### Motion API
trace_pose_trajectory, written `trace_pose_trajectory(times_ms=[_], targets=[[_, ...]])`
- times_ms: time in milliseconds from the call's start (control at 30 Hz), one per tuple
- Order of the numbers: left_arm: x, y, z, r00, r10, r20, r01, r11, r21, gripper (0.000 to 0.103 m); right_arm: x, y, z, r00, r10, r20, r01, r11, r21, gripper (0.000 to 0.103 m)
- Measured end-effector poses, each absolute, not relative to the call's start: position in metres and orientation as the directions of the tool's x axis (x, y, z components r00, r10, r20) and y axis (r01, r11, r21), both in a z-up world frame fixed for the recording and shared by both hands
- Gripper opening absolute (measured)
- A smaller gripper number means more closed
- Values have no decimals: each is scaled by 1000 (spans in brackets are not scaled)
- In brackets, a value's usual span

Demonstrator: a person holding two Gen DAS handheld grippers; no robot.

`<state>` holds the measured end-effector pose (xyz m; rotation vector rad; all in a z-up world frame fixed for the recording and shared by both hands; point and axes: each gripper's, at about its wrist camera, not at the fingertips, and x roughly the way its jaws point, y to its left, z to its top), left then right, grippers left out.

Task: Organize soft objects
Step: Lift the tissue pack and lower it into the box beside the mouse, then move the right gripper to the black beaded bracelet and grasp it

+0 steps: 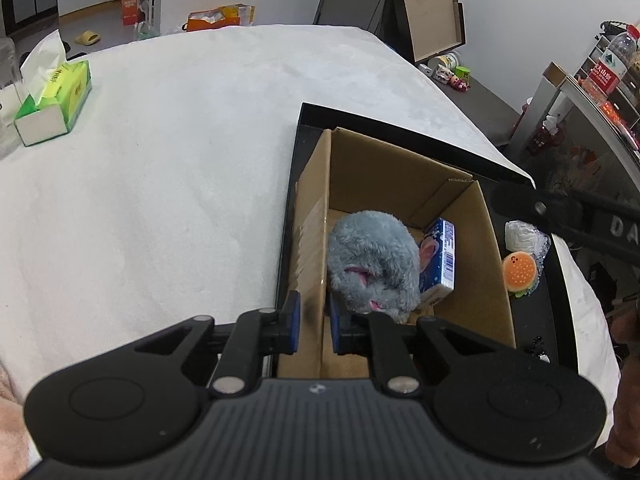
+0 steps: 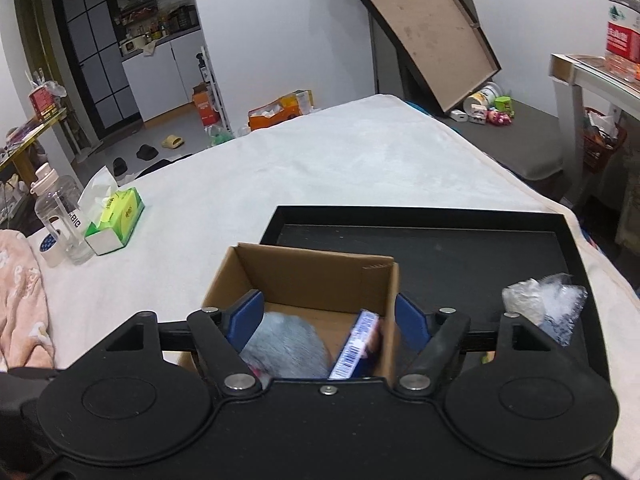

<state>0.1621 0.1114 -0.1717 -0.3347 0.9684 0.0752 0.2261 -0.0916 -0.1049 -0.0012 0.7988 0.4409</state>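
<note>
One fuzzy grey plush (image 1: 372,260) in corrugated cardboard box (image 1: 404,176), w/ glossy carton (image 1: 442,256).

"DA" is read in pale letters on dark arm (image 1: 616,226), right edge. "BIG" is seen on clear bottle (image 2: 60,216). Other labels too blurred.

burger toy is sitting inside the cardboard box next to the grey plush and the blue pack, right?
Not quite. The burger toy lies outside the cardboard box, on the black tray beside a clear plastic bag. The left wrist view shows it. Only the grey plush and the blue pack are in the box.
</note>
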Motion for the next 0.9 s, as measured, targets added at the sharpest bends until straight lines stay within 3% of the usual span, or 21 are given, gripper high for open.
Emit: trace_pose_trajectory(times_ms=[400, 900], targets=[[162, 97, -157, 569, -39, -821, -193, 965, -180, 21, 220, -142, -117, 592, 349, -726, -311, 930, 194, 75], [169, 72, -149, 540, 21, -841, -176, 981, -88, 61, 217, -197, -135, 579, 315, -752, -253, 946, 202, 82]])
